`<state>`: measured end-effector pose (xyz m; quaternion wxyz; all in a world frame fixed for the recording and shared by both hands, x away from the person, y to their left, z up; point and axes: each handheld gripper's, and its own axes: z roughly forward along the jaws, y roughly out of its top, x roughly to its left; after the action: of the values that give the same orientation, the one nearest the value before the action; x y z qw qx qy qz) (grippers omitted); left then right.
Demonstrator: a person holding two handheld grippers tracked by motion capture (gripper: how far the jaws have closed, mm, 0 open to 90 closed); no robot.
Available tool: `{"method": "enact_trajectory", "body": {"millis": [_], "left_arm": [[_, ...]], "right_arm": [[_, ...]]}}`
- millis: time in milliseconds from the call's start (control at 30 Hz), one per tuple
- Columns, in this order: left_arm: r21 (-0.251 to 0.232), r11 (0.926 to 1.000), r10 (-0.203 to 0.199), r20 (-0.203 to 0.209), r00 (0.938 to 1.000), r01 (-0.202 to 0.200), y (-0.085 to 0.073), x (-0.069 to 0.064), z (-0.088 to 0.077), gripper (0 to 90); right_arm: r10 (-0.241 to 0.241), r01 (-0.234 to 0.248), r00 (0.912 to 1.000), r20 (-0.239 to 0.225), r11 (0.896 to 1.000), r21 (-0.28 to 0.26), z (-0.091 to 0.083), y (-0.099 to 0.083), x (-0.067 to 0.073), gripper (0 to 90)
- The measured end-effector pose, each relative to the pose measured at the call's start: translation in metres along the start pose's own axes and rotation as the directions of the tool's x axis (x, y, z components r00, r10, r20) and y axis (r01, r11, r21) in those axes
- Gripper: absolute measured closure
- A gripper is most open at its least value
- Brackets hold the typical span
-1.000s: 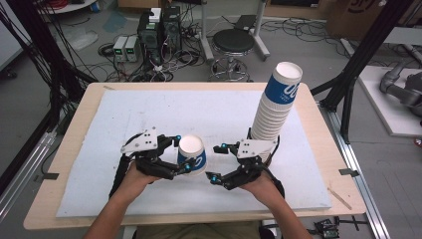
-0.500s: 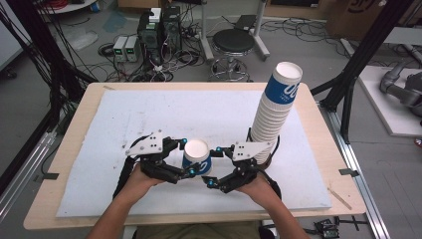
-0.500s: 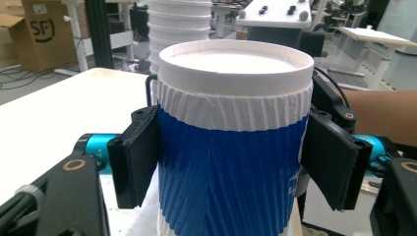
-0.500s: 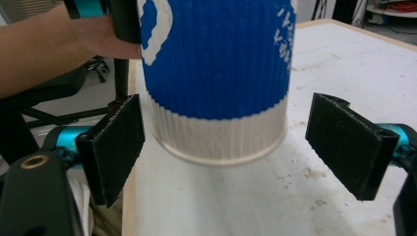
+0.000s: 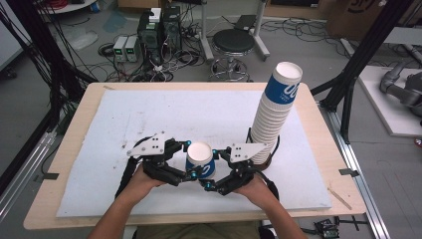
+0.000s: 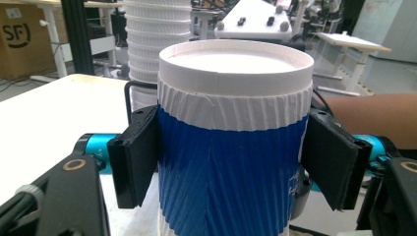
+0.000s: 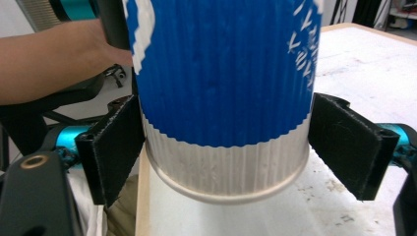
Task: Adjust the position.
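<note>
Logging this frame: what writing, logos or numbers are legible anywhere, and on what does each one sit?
"SF": on the brown cardboard box at the far left of the left gripper view.
White lettering on the blue-and-white ribbed paper cup: cropped, not readable.
White logo on the top cup of the tall stack of paper cups: too blurred to read.

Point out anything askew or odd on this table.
The tall cup stack leans toward the table's far right corner instead of standing straight. The blue-and-white cup held between the two grippers looks undamaged.
</note>
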<state>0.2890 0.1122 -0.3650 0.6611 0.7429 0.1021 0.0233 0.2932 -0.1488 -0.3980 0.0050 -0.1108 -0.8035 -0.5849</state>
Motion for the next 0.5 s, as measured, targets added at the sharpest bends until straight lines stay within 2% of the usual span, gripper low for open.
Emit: {"method": "enact_trajectory", "body": {"millis": [267,500], "left_arm": [[-0.006,1.0,0.008,0.007,0.9999,-0.008,-0.0001,-0.0004,0.0001,27.7],[0.016,0.9995,0.029,-0.002,0.9996,-0.029,-0.0011,-0.001,0.0019,28.9]], "right_arm": [[0.007,-0.007,0.9997,-0.025,1.0,0.004,0.0005,-0.0009,-0.0007,19.5],[-0.019,0.02,0.9998,-0.008,0.999,0.043,-0.0016,0.0,-0.0011,26.6]]}}
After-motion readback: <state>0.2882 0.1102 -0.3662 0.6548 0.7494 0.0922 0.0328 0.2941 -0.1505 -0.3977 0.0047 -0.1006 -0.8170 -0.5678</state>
